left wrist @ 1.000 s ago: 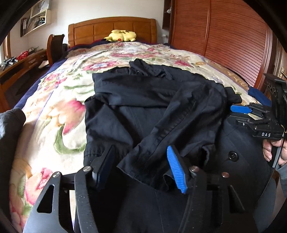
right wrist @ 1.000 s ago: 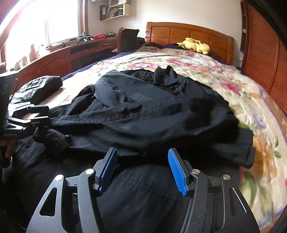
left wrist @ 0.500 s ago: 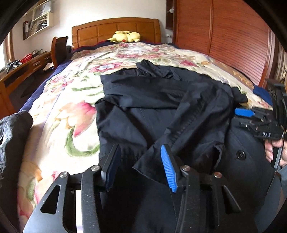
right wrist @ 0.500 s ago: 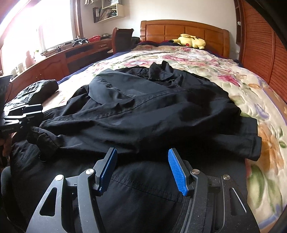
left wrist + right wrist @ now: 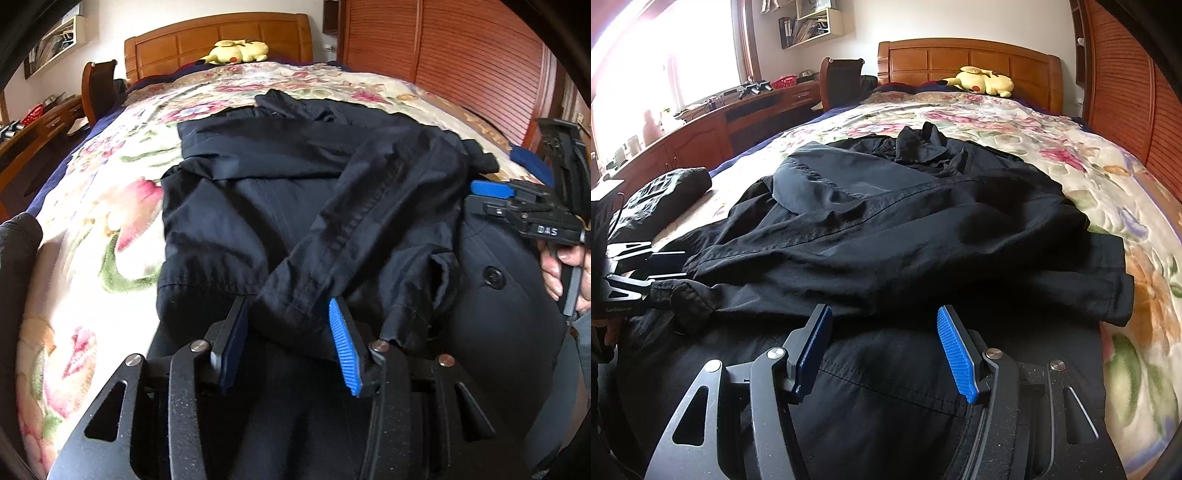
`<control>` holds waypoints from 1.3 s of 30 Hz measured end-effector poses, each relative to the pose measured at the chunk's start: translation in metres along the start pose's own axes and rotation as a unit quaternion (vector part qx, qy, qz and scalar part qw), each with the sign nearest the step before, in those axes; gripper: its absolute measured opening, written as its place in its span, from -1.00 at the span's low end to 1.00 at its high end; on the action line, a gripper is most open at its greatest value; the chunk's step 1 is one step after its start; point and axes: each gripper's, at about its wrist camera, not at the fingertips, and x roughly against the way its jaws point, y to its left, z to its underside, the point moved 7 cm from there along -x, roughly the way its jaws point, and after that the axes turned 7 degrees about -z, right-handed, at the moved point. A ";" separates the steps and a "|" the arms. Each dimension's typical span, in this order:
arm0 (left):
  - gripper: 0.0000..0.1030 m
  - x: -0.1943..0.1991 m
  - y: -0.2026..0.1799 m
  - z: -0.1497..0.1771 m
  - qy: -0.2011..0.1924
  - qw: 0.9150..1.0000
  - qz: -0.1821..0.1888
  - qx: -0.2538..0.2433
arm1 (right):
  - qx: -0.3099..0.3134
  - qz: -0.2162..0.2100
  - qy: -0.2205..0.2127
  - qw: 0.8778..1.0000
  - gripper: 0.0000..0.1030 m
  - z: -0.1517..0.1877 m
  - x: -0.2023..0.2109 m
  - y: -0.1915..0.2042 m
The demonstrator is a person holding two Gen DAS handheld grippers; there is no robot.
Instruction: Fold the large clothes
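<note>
Black cloth — a large jacket [image 5: 295, 206] lies spread over the near half of the bed, collar end toward the headboard, hem end under both claws. One sleeve [image 5: 354, 236] is folded across the body; its cuff sits right between the blue pads of the left claw [image 5: 284, 343]. That claw stands released, jaws apart, the cuff in the gap but not pinched. In the right wrist view the same jacket [image 5: 905, 236] stretches ahead of the right claw [image 5: 884, 347], whose jaws also stand wide, hovering just over the hem fabric with nothing gripped.

Right claw seen from the left camera [image 5: 517, 210] — off to the right of the left claw, at the jacket's edge, a hand [image 5: 565, 269] on its handle. Left claw seen from the right camera [image 5: 639, 273] sits at the far left, touching the sleeve end.

Under the jacket, a floral quilt [image 5: 92, 206] covers the bed. Ahead of both claws, a wooden headboard [image 5: 967, 62] with a yellow plush toy [image 5: 982, 81] just before it. Left of the right claw, a dark bundle [image 5: 661, 195] on the bed edge, then a wooden desk [image 5: 713, 129] beneath a bright window. Right of the left claw, slatted wardrobe doors [image 5: 461, 62].
</note>
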 end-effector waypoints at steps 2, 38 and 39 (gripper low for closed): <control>-0.36 0.002 -0.004 0.002 -0.003 1.000 0.005 -0.003 | -0.002 -0.001 -0.001 1.000 0.19 0.000 0.000 -0.001; -0.83 0.019 0.079 -0.101 -0.110 0.989 -0.087 0.037 | 0.002 0.000 0.008 1.000 0.19 0.002 -0.005 -0.005; -0.83 0.018 0.079 -0.100 -0.109 0.990 -0.087 0.038 | 0.003 0.000 0.008 1.000 0.19 0.002 -0.005 -0.005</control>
